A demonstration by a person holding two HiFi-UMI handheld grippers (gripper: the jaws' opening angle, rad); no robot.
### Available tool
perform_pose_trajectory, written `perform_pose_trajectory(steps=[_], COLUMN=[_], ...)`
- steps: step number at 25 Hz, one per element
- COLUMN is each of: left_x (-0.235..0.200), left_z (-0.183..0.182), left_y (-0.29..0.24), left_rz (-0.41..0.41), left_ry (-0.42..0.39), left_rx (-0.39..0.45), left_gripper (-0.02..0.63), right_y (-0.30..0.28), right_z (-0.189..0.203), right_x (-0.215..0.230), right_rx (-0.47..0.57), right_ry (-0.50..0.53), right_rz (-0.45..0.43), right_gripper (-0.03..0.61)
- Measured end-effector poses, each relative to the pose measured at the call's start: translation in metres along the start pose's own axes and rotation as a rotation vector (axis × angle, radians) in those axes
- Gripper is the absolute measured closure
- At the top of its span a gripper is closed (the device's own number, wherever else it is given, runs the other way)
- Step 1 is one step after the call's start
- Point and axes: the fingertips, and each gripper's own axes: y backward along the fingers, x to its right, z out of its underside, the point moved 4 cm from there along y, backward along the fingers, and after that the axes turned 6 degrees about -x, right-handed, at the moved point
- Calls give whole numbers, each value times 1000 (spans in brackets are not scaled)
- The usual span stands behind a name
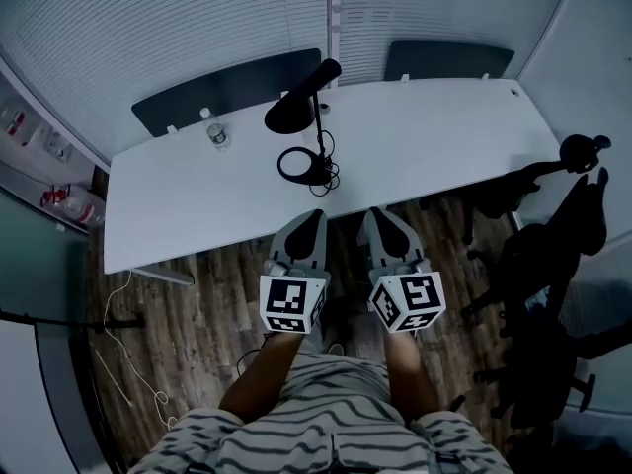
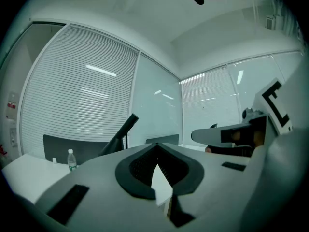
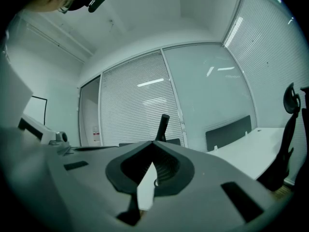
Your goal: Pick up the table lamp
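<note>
The black table lamp (image 1: pixel 299 117) stands near the middle of the white table (image 1: pixel 415 136). It has a ring base (image 1: pixel 302 165), and its shade hangs over the table surface. My left gripper (image 1: pixel 309 216) and right gripper (image 1: pixel 379 214) are side by side at the table's near edge, just short of the lamp's base. Both point at the table with their jaws together and nothing between them. In the left gripper view the lamp's arm (image 2: pixel 120 133) rises beyond the shut left gripper (image 2: pixel 156 145). In the right gripper view the lamp's arm (image 3: pixel 163 126) shows above the right gripper (image 3: pixel 154 142).
A small water bottle (image 1: pixel 217 133) stands on the table left of the lamp and also shows as the bottle (image 2: pixel 71 159). Two dark chair backs (image 1: pixel 227 89) sit behind the table. Black office chairs (image 1: pixel 553 265) crowd the right side. A white cable (image 1: pixel 123 354) lies on the wooden floor at the left.
</note>
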Motion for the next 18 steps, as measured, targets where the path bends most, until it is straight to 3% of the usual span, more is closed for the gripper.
perform_pose_trajectory(steps=[10, 18], left_x=[-59, -106], left_z=[-17, -15], left_y=[-73, -116], left_rz=[26, 61], left_ry=[-2, 18], left_rx=[9, -31], left_gripper=[606, 606], right_y=[-85, -139], right_z=[-16, -25], right_x=[17, 15], right_rx=[5, -6], right_ry=[10, 15], right_rz=[27, 63], right_gripper=[568, 568])
